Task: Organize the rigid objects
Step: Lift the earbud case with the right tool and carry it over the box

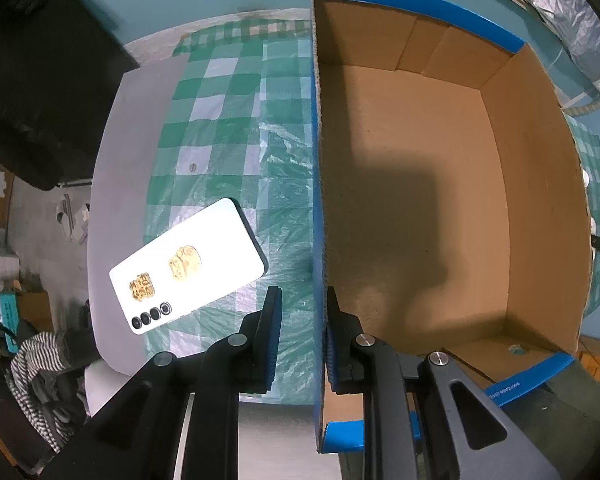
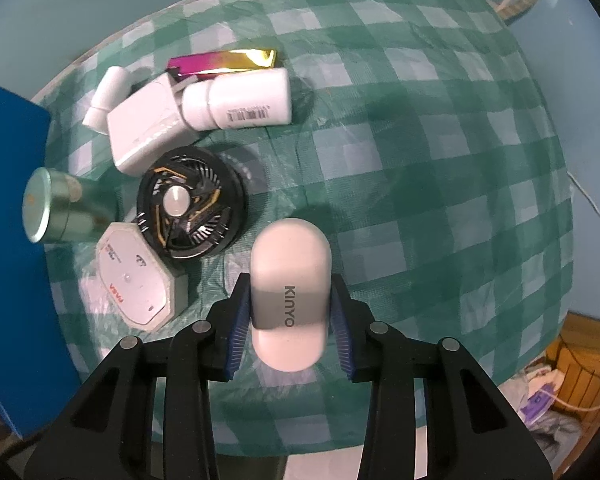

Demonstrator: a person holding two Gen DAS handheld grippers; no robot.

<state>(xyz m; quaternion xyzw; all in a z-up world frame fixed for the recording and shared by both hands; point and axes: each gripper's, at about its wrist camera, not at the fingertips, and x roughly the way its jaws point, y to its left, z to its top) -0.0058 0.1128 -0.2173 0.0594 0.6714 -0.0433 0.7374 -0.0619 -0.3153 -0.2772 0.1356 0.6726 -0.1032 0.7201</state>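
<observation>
The right gripper points down over the checked cloth and grasps a white capsule-shaped case marked KINYO, its blue pads pressed against the case's long sides near the lower end. The hold sits off the case's middle, so on lifting the smooth rounded shell may pivot or slip out, and the far end could swing toward the black fan just beside it. A cluster lies close on that side: an octagonal device, a green cylinder, white bottles and a shiny bar; a careless sweep may scatter them. The left gripper straddles the blue-edged wall of the empty cardboard box, one finger outside and one inside, but whether the pads actually pinch the wall cannot be told. If they do not, the light box may slide or tip when the case drops in. A white phone lies just beside the box on the outside, near the table edge, where a shifting box could nudge it off
</observation>
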